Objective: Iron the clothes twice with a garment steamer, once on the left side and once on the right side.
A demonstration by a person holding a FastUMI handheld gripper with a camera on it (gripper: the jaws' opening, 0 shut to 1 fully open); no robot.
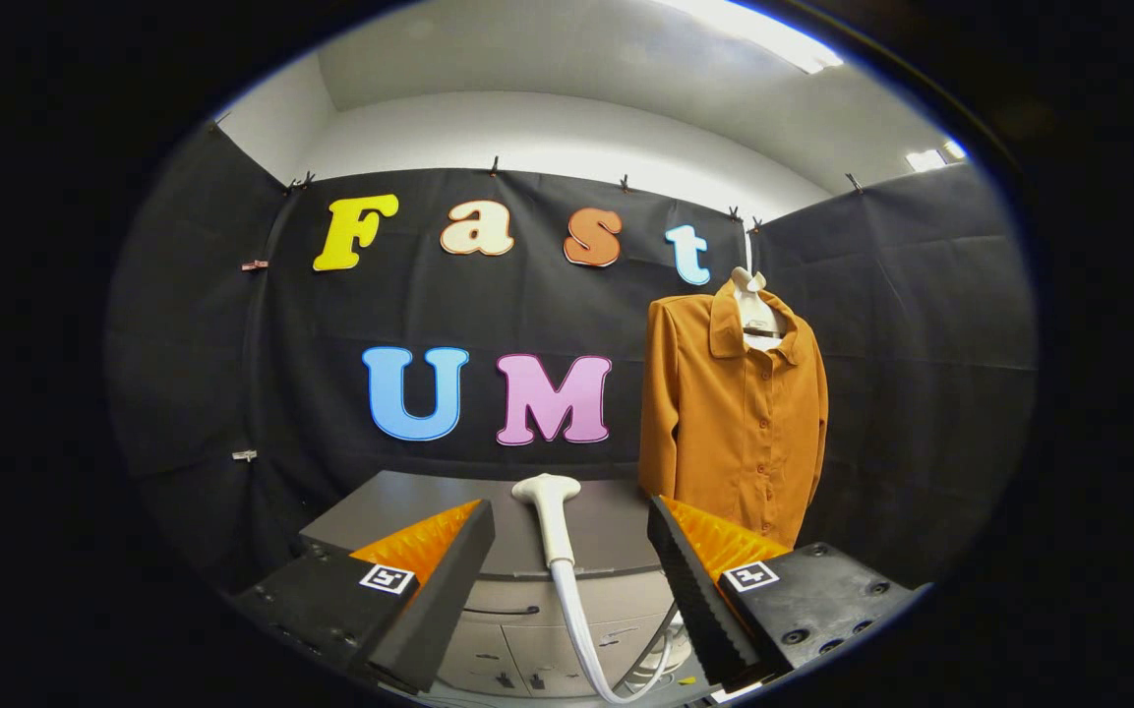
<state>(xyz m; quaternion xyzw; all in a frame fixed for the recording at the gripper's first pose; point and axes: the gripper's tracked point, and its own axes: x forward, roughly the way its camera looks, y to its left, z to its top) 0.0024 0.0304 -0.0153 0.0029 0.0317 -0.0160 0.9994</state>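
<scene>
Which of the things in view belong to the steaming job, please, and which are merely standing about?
Part of the job:
- garment steamer, lying on the cabinet ahead of the open tool, between its fingers, untouched
- orange shirt on a hanger, beyond the right finger

Just standing about:
- grey cabinet with drawers
- clips on the black cloth wall

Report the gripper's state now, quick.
Gripper: jaws open and holding nothing; the steamer head stands between them, untouched, on the cabinet, with the orange shirt hanging beyond.
</scene>
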